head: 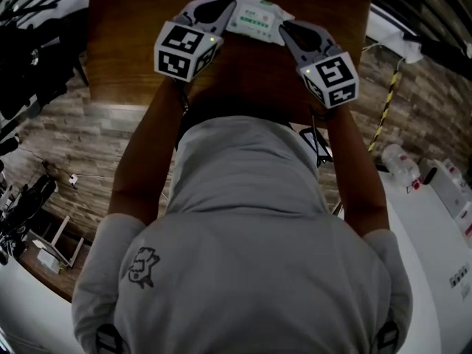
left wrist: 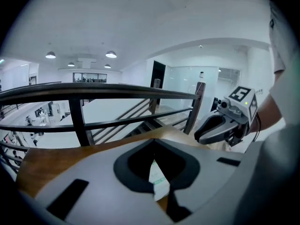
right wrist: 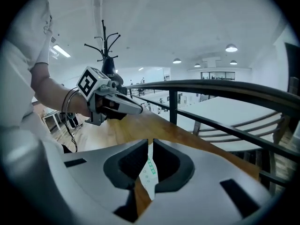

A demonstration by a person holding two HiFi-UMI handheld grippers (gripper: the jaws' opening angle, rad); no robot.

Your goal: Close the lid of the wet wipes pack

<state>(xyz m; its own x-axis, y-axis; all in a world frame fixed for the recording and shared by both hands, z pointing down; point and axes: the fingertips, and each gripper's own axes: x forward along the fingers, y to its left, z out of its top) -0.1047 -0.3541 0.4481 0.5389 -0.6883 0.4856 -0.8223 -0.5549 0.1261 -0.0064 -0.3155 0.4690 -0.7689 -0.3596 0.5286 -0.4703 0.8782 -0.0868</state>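
Over wooden table, wipes pack, black railing beyond

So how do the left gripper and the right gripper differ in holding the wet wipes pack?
The left gripper holds the left end of the wet wipes pack; the right gripper holds its right end. In the head view the left gripper sits higher in the picture than the right gripper. Shared: both have jaws shut on a thin edge of it.
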